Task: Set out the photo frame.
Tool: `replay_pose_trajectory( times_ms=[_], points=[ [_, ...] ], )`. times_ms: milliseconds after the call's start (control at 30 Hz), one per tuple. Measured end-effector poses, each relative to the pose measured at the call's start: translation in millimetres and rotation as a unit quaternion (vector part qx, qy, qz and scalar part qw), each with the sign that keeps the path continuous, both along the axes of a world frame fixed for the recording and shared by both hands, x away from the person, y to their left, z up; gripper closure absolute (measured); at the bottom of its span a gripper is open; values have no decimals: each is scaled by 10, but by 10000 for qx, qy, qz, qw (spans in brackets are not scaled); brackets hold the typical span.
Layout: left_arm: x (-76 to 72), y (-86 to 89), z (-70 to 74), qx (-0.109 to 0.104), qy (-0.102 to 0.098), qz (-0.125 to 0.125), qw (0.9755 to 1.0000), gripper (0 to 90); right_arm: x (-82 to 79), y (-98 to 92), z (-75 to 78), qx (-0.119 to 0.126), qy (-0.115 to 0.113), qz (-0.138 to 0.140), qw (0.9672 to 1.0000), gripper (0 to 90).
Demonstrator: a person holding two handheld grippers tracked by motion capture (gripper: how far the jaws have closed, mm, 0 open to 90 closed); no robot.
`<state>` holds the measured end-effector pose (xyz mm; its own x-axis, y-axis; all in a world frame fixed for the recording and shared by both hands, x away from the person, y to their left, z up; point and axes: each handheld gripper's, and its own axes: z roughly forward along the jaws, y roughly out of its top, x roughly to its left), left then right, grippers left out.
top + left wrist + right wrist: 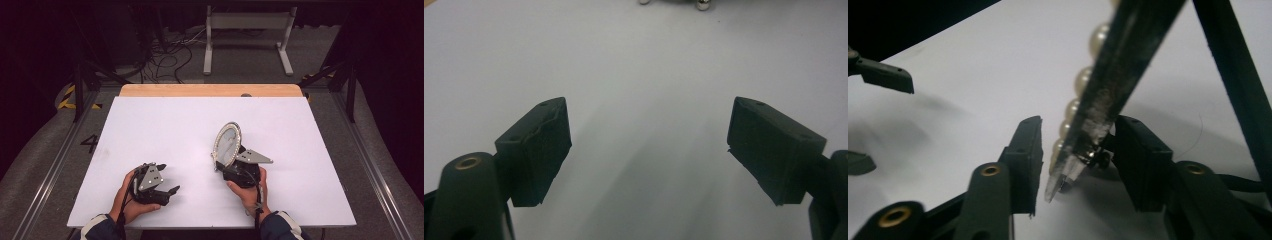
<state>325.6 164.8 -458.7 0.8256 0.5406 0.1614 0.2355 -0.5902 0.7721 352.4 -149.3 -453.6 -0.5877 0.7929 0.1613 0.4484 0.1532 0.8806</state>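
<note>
While the right gripper (231, 162) clamps the pearl-rimmed mirror (226, 144) upright near the counter's (165, 125) front edge, the left gripper (167, 180) waits beside it. Its jaws stand apart and empty, probably ready to assist.

Both grippers are black; the left gripper (167, 180) and right gripper (226, 166) each carry a grey three-cornered plate dotted with small holes. Blocky rubber pads (541, 145) end the jaws, brass-ringed pivots (991, 170) sit lower down. Dark sleeves (97, 227) bear white stripes

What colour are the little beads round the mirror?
The beads on the mirror are creamy pearl white, clearest in the right gripper view.
</note>
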Motion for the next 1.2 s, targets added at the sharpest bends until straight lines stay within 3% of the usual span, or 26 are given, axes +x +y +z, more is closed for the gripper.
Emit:
replay_pose_trajectory(
  times_ms=[67, 200, 767, 967, 1067, 1100, 1200],
  points=[
    [8, -22, -19, 36, 39, -31, 10000, 188, 8, -10, -17, 143, 7, 44, 9999, 640],
    [20, -61, -43, 80, 86, -120, 9999, 187, 7, -17, -16, 155, 32, 58, 9999, 645],
    [38, -93, -54, 215, 50, -104, 9997, 185, 74, -133, 10, 96, 315, 469, 9984, 713],
    [41, -77, -46, 171, 49, -72, 9998, 186, 86, -152, 15, 73, 322, 547, 9980, 714],
    [42, -75, -45, 149, 64, -69, 9998, 183, 85, -151, 10, 92, 301, 537, 9981, 706],
    [46, -76, -46, 155, 62, -79, 9998, 181, 75, -141, 7, 76, 261, 359, 9990, 590],
    [47, -75, -45, 155, 55, -73, 9998, 180, 68, -142, 8, 148, 251, 272, 9992, 579]
  ],
)
